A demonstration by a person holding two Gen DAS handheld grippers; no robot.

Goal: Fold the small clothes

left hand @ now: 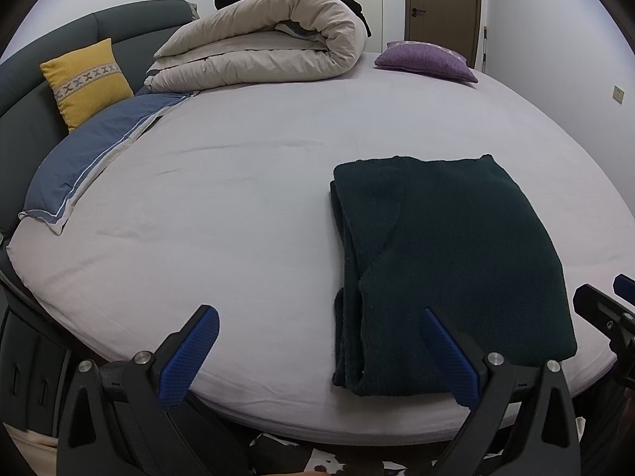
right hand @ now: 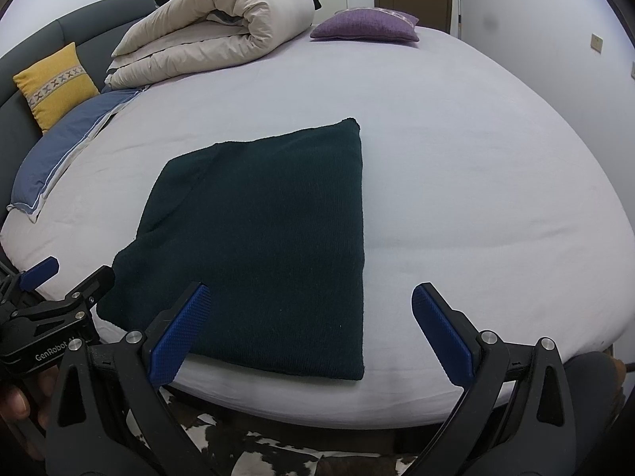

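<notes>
At the near bed edge: I am holding both tools over the mattress [right hand: 476, 158].
Sweater: dark green sweater [right hand: 270, 246] is lying folded, centre frame.
Left gripper [left hand: 317, 351]: gaping wide, empty.
Right gripper [right hand: 309, 329]: gaping wide, empty.

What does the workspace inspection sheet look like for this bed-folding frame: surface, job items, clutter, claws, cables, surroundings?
Surface: bed sheet, pale, smooth, lightly creased.
Job's things: dark green sweater, folded into a flat rectangle near the front edge, layered folds along its left side in the left wrist view.
Clutter: rolled beige duvet, yellow cushion, purple cushion, blue pillow, all toward the far side, apart from the sweater.
Claws: left claw open, holding nothing; right claw open, holding nothing.
Cables: nothing seen.
Surroundings: grey headboard, brown door, cowhide-pattern rug below the bed edge.
</notes>
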